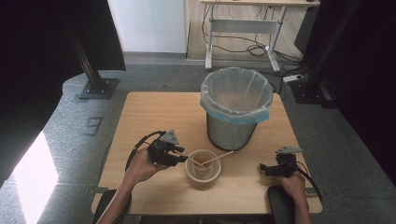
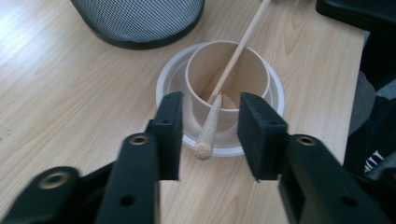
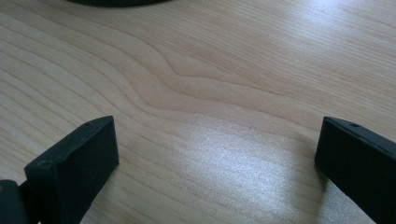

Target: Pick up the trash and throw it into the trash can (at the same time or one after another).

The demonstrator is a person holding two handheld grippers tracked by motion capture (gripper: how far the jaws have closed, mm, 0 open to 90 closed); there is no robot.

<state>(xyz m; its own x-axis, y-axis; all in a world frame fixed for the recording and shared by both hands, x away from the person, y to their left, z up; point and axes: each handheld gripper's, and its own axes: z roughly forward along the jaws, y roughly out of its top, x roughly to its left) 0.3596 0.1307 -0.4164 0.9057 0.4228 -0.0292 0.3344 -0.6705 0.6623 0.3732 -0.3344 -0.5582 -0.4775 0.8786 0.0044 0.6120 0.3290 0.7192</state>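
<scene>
A: Chopsticks (image 2: 208, 127), two wooden, item one. We find them leaning in the paper cup (image 2: 227, 74), one butt end poking out over the rim toward us, the other chopstick (image 1: 217, 158) slanting out the far side toward the bin.

B: Left claw (image 2: 212, 133), status?

A: Jaws straddle the near butt end, a gap on each side; pads not yet pressing, so we list it as unclenched with the stick between. Nothing held.

B: Right claw (image 3: 215, 149)?

A: Spread wide, nothing between the jaws, low over bare bench (image 3: 201, 84) at the right side, well apart from the cup.

B: Outward from there?

A: Cup sits inside a white bowl (image 2: 170, 77), both on the bench in front of the person. Just beyond stands a mesh waste bin (image 1: 236, 109) with a blue-edged liner.

B: Handling note for the step in hand?

A: We judge it a pinch on that near stick. We would centre the pads on the butt end, close squarely across the round wood so it does not roll out, then draw it along its own slant. A sideways pull could tip the light cup or knock the second stick.
</scene>
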